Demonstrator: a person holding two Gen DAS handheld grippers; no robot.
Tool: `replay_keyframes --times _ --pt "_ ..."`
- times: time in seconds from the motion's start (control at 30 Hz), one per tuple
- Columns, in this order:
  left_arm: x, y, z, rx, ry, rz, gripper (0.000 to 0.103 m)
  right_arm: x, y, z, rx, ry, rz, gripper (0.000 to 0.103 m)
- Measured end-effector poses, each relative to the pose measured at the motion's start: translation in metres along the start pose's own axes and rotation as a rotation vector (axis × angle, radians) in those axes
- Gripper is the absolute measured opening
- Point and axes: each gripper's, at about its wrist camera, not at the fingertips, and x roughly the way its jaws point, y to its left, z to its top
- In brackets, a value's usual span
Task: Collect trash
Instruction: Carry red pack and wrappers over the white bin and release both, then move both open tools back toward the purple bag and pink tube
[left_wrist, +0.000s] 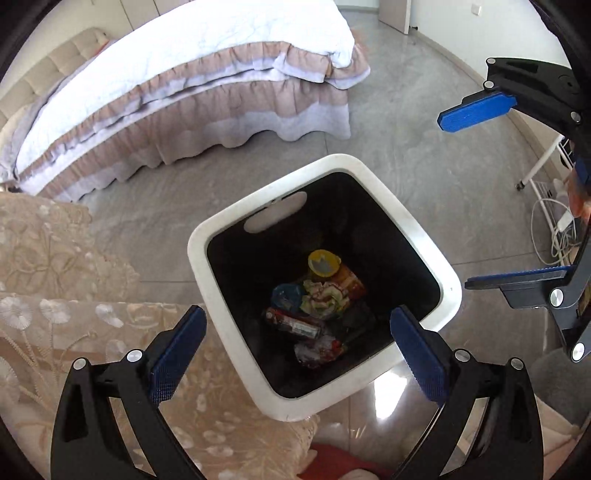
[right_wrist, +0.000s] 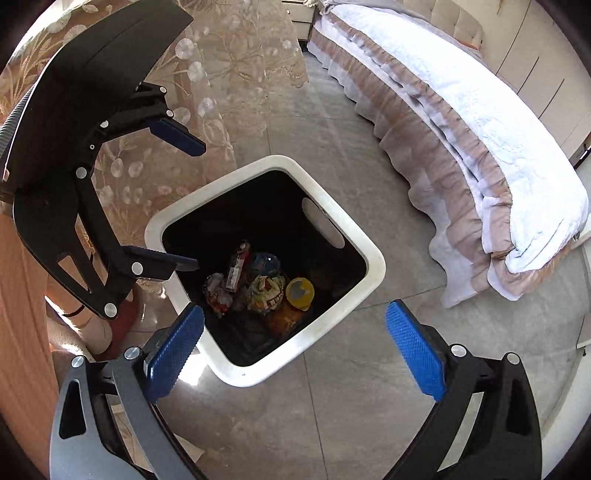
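Left wrist: both tongs (left_wrist: 297, 345) (right_wrist: 293, 349) wide, empty, above bin rim (left_wrist: 448, 280); bare floor (left_wrist: 388, 147) beyond.

home bedroom: made bed (left_wrist: 177, 70) with frilled valance, grey tiled floor (right_wrist: 332, 424), lace-covered table (left_wrist: 55, 277), white trash bin (left_wrist: 229, 332), wardrobe doors (right_wrist: 546, 55).

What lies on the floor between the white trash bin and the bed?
Nothing: only bare grey floor tile separates the trash bin from the bed. Both wrist views show this stretch, most plainly the right one.
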Motion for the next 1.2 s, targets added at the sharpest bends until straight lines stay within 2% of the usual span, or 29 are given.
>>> replay_keyframes --times 0.17,0.5,0.7,0.77,1.0,1.2 --pt "-0.013 0.0 0.002 -0.005 -0.035 0.01 0.098 -0.003 -0.003 0.002 -0.014 -0.022 -0.008 0.098" --pt "-0.08 -0.002 0.004 -0.024 -0.178 0.059 0.098 -0.057 0.0 0.018 0.02 -0.145 -0.01 0.098" --pt "-0.13 0.001 -0.002 -0.075 -0.254 0.219 0.098 -0.097 0.01 0.034 0.051 -0.242 -0.07 0.098" --pt "-0.147 0.005 -0.006 -0.108 -0.287 0.236 0.098 -0.107 0.015 0.04 0.063 -0.27 -0.09 0.098" --pt "-0.191 0.023 -0.023 -0.218 -0.348 0.308 0.098 -0.138 0.024 0.057 0.093 -0.359 -0.075 0.098" --pt "-0.223 0.036 -0.041 -0.313 -0.399 0.395 0.098 -0.163 0.052 0.078 0.125 -0.445 -0.144 0.098"
